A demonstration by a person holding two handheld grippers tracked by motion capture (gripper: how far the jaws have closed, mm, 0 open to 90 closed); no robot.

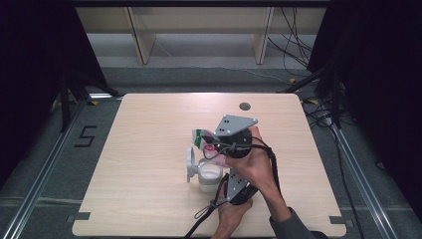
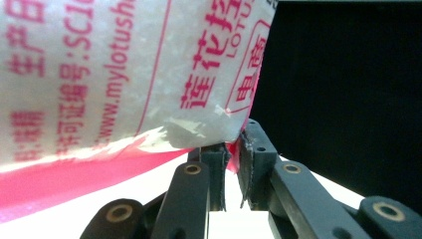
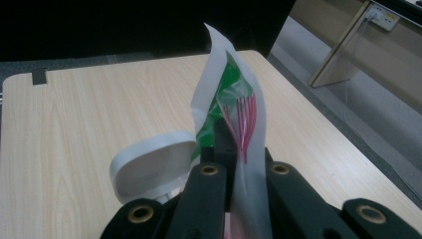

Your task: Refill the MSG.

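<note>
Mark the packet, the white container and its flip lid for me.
packet (image 3: 234, 104), right gripper view, on its green and pink printed face.
white container (image 1: 209, 176), high view, on its open mouth.
flip lid (image 3: 149, 164), right gripper view, on its rounded rim.

The table (image 1: 149, 149) is light wood and stands on a grey floor (image 1: 45, 149). Behind it is pale wooden furniture (image 1: 199, 30), with black cables (image 1: 293, 45) on the floor and dark curtains (image 1: 30, 74) at both sides.

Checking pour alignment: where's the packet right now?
In the high view the packet hangs right of table centre, just above the open white jar, pinched by both grippers' fingers.
</note>
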